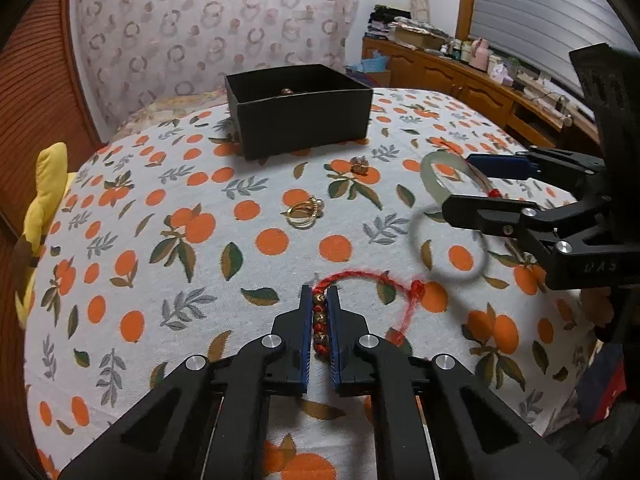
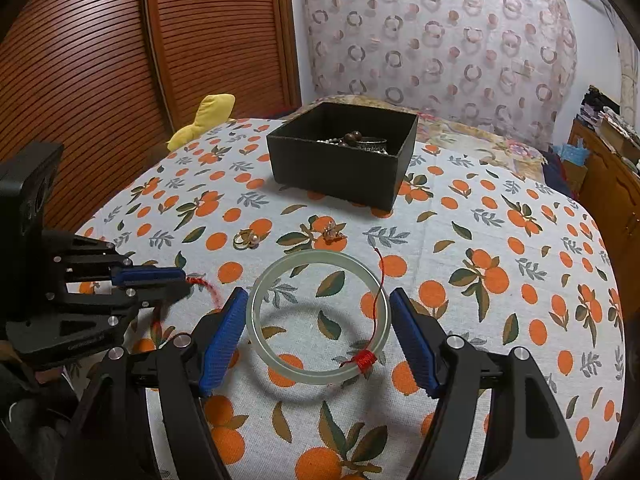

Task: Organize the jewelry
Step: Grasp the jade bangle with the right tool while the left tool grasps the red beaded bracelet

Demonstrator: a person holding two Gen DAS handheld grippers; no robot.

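Left gripper (image 1: 320, 312): jaws clenched on the red beaded bracelet (image 1: 320, 326); its loose cord may snag. Right gripper (image 2: 318, 336): jaws released around the jade bangle (image 2: 318, 316) on the desk; smooth, may slip. Black box (image 2: 340, 168) lies beyond.

Left gripper (image 1: 320, 300) clamped on red beaded bracelet (image 1: 320, 326).
Black box (image 1: 300, 114) far on orange-print cloth (image 1: 248, 264); gold rings (image 1: 306, 212) mid-table; right gripper (image 1: 456, 182) at right, around pale bangle (image 1: 430, 178).

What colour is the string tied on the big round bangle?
Red. The thread wraps the pale green jade bangle; the right wrist view shows it best.
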